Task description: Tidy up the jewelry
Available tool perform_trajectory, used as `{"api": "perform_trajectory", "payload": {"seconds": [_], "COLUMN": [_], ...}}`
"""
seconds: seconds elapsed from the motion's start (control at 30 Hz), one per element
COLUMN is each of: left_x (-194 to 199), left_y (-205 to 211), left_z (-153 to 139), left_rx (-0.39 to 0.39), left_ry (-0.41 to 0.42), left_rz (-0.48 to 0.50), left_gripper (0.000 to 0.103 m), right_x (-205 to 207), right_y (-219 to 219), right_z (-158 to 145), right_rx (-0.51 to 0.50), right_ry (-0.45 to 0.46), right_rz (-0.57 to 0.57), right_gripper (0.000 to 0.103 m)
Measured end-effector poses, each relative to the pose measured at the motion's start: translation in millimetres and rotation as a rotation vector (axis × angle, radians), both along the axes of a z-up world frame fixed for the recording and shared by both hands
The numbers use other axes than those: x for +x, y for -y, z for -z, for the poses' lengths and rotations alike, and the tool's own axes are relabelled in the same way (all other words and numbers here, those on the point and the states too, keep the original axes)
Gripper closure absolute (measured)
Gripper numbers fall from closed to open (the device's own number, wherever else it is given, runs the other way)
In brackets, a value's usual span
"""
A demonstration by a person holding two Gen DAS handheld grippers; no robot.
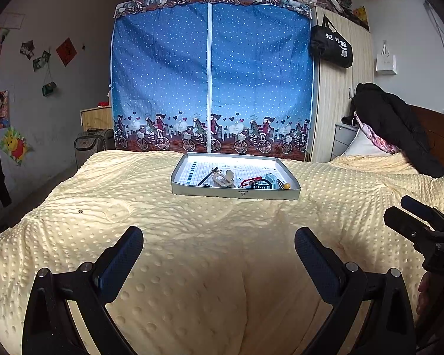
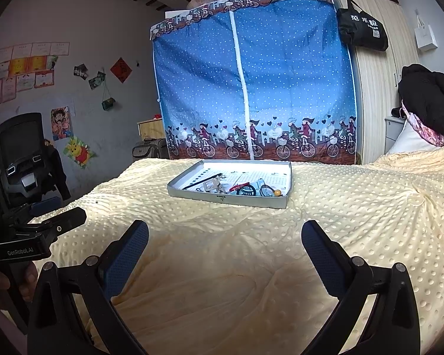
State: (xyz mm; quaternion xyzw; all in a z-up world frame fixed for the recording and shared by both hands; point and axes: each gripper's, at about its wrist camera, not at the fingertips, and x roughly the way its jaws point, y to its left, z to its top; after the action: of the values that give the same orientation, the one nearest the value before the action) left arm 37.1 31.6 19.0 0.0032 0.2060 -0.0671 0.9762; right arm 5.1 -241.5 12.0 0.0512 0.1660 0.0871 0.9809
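A shallow grey tray [image 1: 180,190] [image 2: 174,192] with a gridded white floor lies on the bed, well ahead of both grippers. Jewelry pieces are heaped along its near wall: a black stick [image 1: 207,176], a pale clip [image 1: 223,180], a red piece [image 1: 250,181], dark hair bands [image 2: 247,190] and a yellow bead [image 1: 286,186] [image 2: 277,192]. My left gripper [image 1: 219,245] hovers open over the blanket with nothing between its fingers. My right gripper [image 2: 225,241] is open and empty too. Each gripper shows at the edge of the other's view.
A cream dotted blanket [image 1: 222,266] covers the bed. A blue fabric wardrobe [image 1: 211,77] stands behind the bed, a wooden wardrobe [image 1: 337,94] to its right. A pillow and dark clothes [image 1: 390,124] are piled at the headboard on the right.
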Motion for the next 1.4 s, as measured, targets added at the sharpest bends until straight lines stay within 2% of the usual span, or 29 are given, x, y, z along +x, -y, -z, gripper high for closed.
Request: {"api": "perform_trajectory", "payload": {"seconds": [1.4], "left_x": [-3.5], "left_y": [5.6], "left_z": [0.4], "left_rx": [-0.011], "left_ry": [-0.002], "left_rz": [0.006], "left_gripper": [0.0], "right_x": [1.0], "right_y": [3.2], "right_z": [3.5], "right_rx": [-0.016], "right_ry": [-0.005], "right_rz": [-0.001], "right_gripper": [0.002]}}
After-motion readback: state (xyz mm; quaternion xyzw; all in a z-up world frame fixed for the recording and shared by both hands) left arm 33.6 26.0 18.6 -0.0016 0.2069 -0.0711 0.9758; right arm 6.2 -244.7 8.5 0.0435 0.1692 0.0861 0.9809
